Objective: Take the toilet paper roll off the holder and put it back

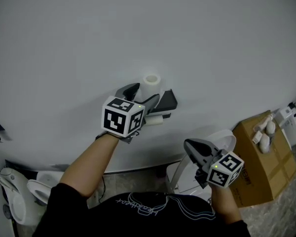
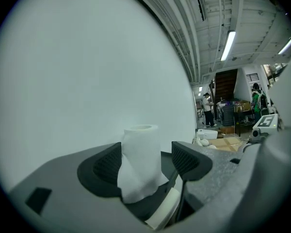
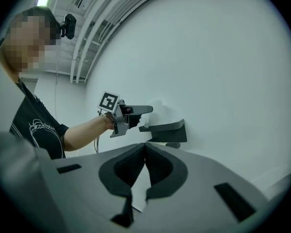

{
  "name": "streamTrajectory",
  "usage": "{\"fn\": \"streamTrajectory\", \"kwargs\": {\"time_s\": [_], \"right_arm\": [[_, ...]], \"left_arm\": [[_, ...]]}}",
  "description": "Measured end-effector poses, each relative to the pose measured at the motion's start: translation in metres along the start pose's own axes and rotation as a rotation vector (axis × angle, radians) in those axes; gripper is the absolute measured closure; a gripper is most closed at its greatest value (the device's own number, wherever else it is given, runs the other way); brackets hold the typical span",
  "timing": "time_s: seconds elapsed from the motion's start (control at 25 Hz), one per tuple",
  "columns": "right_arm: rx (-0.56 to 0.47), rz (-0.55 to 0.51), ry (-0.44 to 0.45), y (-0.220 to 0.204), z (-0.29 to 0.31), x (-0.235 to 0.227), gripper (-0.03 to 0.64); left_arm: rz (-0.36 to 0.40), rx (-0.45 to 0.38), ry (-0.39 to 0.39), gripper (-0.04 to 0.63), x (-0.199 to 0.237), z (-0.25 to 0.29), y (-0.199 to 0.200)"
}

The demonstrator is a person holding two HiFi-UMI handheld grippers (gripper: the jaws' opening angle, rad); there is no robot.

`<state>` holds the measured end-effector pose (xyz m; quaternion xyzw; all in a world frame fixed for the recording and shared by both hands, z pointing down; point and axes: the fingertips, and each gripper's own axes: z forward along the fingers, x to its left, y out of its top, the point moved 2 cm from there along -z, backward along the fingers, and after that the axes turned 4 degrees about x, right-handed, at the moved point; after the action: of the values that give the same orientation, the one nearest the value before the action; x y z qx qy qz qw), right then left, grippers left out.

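A white toilet paper roll (image 1: 151, 80) stands upright against the white wall, on top of the dark holder (image 1: 167, 100). My left gripper (image 1: 144, 94) is open with its jaws on either side of the roll. In the left gripper view the roll (image 2: 140, 154) touches the left pad (image 2: 108, 166), and a gap shows before the right pad (image 2: 185, 159). A cream tube (image 2: 161, 214) lies low between the jaws. My right gripper (image 1: 197, 149) hangs lower right, away from the wall, shut and empty. In the right gripper view my right gripper (image 3: 145, 148) faces the holder (image 3: 167, 129) and the left gripper (image 3: 131, 111).
A cardboard box (image 1: 260, 158) with small white objects on top stands on the floor at the right. A white toilet (image 1: 203, 168) is below the right gripper, and another white fixture (image 1: 20, 191) sits at the lower left. People stand far off (image 2: 207, 108).
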<state>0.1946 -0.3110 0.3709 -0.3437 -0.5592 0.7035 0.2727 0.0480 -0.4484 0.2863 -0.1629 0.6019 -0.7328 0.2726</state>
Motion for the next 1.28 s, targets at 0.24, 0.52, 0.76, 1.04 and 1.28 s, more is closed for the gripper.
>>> {"fn": "streamTrajectory", "kwargs": {"time_s": [0.24,0.52,0.76,1.04,1.28], "right_arm": [[0.021,0.003,0.040,-0.007,0.003,0.000,0.614],[0.044,0.021,0.025,-0.015,-0.006,-0.005,0.614],[0.033,0.020,0.003,-0.015,-0.017,-0.007,0.614],[0.050,0.047,-0.020,-0.025,-0.025,-0.009,0.614],[0.077,0.038,-0.052,-0.030,-0.025,-0.010,0.614]], "left_arm": [[0.052,0.065,0.059,0.284,0.002,0.021,-0.003],[0.021,0.094,0.076,0.285,0.009,0.023,-0.006],[0.023,0.105,0.085,0.336,0.011,0.025,-0.011],[0.011,0.113,0.077,0.347,0.011,0.026,-0.012],[0.000,0.113,0.071,0.348,0.011,0.021,-0.012]]}}
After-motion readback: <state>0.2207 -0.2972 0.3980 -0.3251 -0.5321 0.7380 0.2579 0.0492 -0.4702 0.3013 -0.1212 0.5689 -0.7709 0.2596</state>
